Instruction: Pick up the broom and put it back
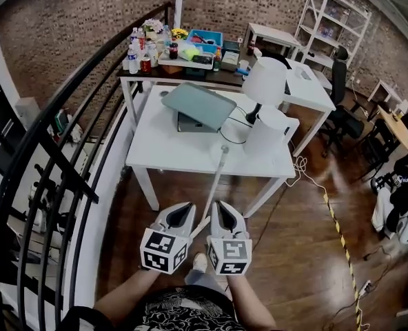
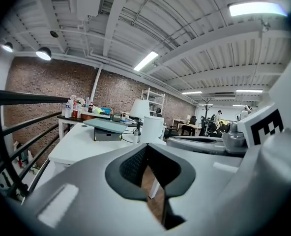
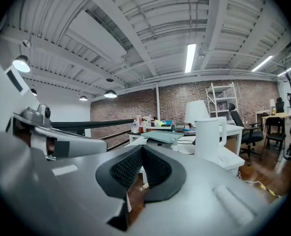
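Broom handle (image 1: pixel 216 178) leans with its top on the front edge of the white table (image 1: pixel 164 150) and runs down between your grippers. Left gripper (image 1: pixel 191 205) and right gripper (image 1: pixel 215 204) both have their jaws together, with nothing held. This fits either a grab to come or a finished put-back. The prop looks loose, so avoid sideways nudges.

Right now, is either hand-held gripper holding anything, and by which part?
Nothing is held. The left hand-held gripper and the right hand-held gripper are shut and empty; the broom handle passes between them.
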A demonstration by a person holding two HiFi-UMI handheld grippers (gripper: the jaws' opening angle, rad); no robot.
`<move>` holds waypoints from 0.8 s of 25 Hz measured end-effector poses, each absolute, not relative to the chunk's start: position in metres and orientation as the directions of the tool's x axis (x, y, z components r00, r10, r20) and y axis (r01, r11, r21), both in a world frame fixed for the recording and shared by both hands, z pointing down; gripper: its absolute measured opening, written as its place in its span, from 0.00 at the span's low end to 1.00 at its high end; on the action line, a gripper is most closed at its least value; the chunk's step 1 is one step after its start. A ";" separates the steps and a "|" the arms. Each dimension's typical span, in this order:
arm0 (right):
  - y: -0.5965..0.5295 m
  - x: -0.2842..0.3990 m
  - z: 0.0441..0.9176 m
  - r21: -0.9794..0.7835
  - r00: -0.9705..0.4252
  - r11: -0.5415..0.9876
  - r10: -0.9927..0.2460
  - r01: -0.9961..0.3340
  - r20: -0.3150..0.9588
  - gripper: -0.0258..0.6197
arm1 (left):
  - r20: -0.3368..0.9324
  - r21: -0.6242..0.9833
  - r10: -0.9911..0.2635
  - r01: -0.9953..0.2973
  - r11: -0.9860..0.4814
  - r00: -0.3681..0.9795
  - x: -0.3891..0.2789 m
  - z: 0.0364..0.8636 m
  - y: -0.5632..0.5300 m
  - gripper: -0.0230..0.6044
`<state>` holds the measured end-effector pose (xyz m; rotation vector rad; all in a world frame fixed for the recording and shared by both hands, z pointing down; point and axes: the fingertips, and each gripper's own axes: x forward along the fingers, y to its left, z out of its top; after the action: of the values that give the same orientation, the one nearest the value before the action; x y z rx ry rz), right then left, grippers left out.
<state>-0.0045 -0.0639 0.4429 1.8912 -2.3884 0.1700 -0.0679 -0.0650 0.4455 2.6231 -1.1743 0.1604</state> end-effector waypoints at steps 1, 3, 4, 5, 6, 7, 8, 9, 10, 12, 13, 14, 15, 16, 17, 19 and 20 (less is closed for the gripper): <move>-0.058 -0.009 0.440 -0.031 -0.233 0.231 -0.963 -0.973 0.137 0.03 | 0.203 0.192 -0.719 -0.747 -0.637 0.665 -0.072 0.444 -0.060 0.04; -0.045 -0.017 0.435 -0.031 -0.244 0.242 -0.960 -0.970 0.133 0.03 | 0.200 0.196 -0.723 -0.750 -0.632 0.661 -0.080 0.443 -0.048 0.04; -0.040 -0.021 0.432 -0.031 -0.250 0.248 -0.959 -0.968 0.132 0.03 | 0.198 0.199 -0.725 -0.752 -0.629 0.659 -0.083 0.442 -0.043 0.04; -0.035 -0.023 0.430 -0.030 -0.253 0.251 -0.958 -0.967 0.131 0.03 | 0.197 0.201 -0.727 -0.753 -0.627 0.658 -0.086 0.441 -0.039 0.04; -0.031 -0.026 0.429 -0.029 -0.256 0.255 -0.958 -0.967 0.132 0.03 | 0.194 0.203 -0.728 -0.753 -0.626 0.658 -0.089 0.441 -0.035 0.04; -0.027 -0.028 0.428 -0.028 -0.259 0.258 -0.957 -0.966 0.133 0.03 | 0.192 0.204 -0.729 -0.753 -0.626 0.657 -0.091 0.440 -0.031 0.04; -0.023 -0.031 0.427 -0.028 -0.262 0.260 -0.956 -0.965 0.134 0.03 | 0.190 0.204 -0.729 -0.753 -0.626 0.657 -0.093 0.440 -0.027 0.04; -0.020 -0.033 0.427 -0.029 -0.264 0.262 -0.955 -0.965 0.136 0.03 | 0.187 0.204 -0.730 -0.753 -0.625 0.657 -0.095 0.440 -0.023 0.04; -0.016 -0.035 0.428 -0.030 -0.265 0.264 -0.954 -0.964 0.139 0.03 | 0.186 0.204 -0.731 -0.753 -0.625 0.657 -0.097 0.440 -0.019 0.04; -0.009 -0.040 0.430 -0.030 -0.268 0.267 -0.953 -0.963 0.143 0.03 | 0.183 0.204 -0.732 -0.754 -0.625 0.656 -0.101 0.441 -0.012 0.04; -0.005 -0.042 0.431 -0.029 -0.270 0.269 -0.952 -0.963 0.145 0.03 | 0.180 0.205 -0.732 -0.753 -0.625 0.656 -0.103 0.440 -0.010 0.04; -0.003 -0.044 0.431 -0.027 -0.271 0.270 -0.951 -0.962 0.147 0.03 | 0.178 0.206 -0.733 -0.753 -0.625 0.657 -0.105 0.440 -0.008 0.04; -0.001 -0.046 0.432 -0.026 -0.272 0.271 -0.951 -0.962 0.149 0.03 | 0.174 0.208 -0.733 -0.753 -0.625 0.657 -0.107 0.439 -0.006 0.04; 0.002 -0.048 0.432 -0.024 -0.273 0.272 -0.950 -0.962 0.151 0.03 | 0.171 0.210 -0.734 -0.752 -0.625 0.658 -0.108 0.438 -0.005 0.04; 0.004 -0.049 0.433 -0.023 -0.273 0.273 -0.950 -0.962 0.153 0.03 | 0.166 0.211 -0.735 -0.751 -0.625 0.658 -0.110 0.436 -0.003 0.04; 0.008 -0.052 0.433 -0.020 -0.276 0.277 -0.948 -0.961 0.158 0.03 | 0.156 0.211 -0.738 -0.752 -0.625 0.657 -0.112 0.433 0.001 0.04; 0.010 -0.053 0.433 -0.019 -0.278 0.279 -0.947 -0.960 0.160 0.03 | 0.153 0.211 -0.739 -0.752 -0.625 0.656 -0.113 0.432 0.002 0.04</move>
<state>-0.0526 0.0104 0.4332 1.8117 -2.4159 0.1696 -0.1126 0.0024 0.4320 2.6192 -1.2027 0.0753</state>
